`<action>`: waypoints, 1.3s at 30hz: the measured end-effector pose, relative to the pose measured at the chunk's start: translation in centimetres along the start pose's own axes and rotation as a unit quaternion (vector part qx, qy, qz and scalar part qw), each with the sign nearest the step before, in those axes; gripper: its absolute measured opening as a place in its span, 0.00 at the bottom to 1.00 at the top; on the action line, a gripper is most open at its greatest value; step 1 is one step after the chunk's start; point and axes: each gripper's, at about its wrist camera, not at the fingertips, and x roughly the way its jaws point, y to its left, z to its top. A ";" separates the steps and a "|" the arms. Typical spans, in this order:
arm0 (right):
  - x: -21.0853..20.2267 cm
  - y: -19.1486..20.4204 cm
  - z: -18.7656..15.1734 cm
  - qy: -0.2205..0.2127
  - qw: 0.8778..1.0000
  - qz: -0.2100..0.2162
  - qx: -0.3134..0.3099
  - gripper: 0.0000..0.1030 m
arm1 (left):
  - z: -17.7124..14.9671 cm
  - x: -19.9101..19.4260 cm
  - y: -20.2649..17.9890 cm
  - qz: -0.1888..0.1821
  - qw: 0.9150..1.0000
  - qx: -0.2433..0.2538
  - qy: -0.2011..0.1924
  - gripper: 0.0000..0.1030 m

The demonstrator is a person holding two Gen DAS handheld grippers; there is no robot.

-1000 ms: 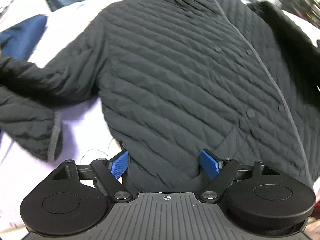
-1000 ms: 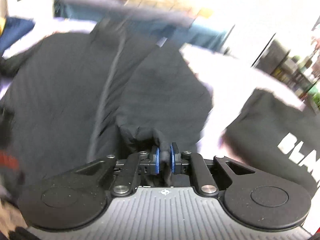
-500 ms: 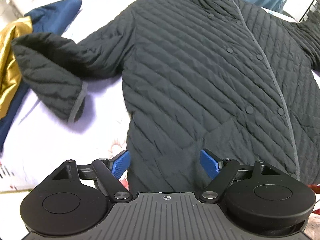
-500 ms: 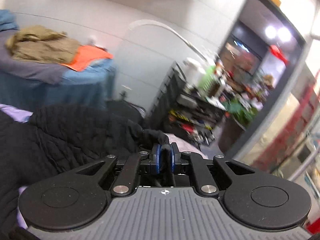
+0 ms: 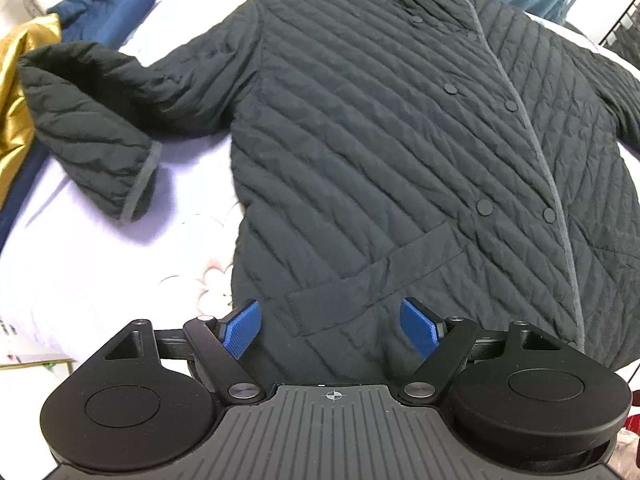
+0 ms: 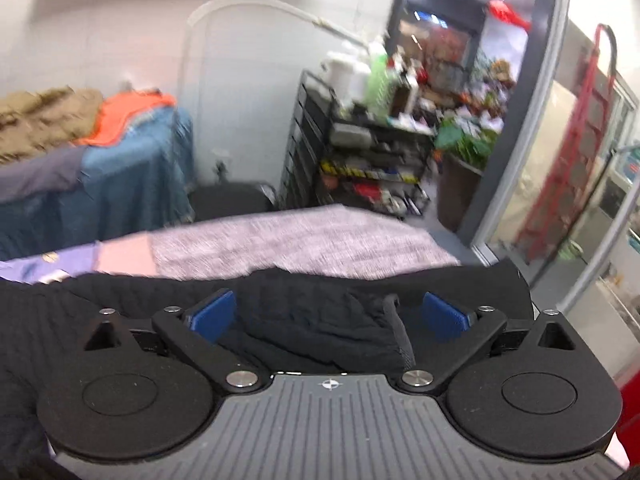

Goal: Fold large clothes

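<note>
A black quilted jacket (image 5: 380, 128) lies front up and buttoned on a pale lilac bed sheet (image 5: 120, 248). Its left sleeve (image 5: 92, 128) bends back on itself, grey-trimmed cuff down. My left gripper (image 5: 332, 324) is open over the jacket's lower hem by the pocket flap, blue pads apart, holding nothing. In the right wrist view my right gripper (image 6: 328, 316) is open, and the jacket's other sleeve cuff (image 6: 320, 332) lies loose between its fingers on the bed.
A gold and navy garment (image 5: 24, 92) lies at the bed's left edge. A pink-grey blanket (image 6: 300, 244) covers the bed beyond the right gripper. A blue-covered table with brown and orange clothes (image 6: 80, 152), a black shelf rack (image 6: 360, 152) and a red ladder (image 6: 568, 140) stand behind.
My right gripper was shut on the jacket's sleeve, carried it out to the right, and has now opened and let it go. The left gripper has drawn back slightly, still open.
</note>
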 end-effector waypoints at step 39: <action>-10.0 8.6 -15.0 0.287 0.900 0.323 0.057 0.72 | -4.9 5.8 12.5 -0.211 0.968 -0.128 0.052 1.00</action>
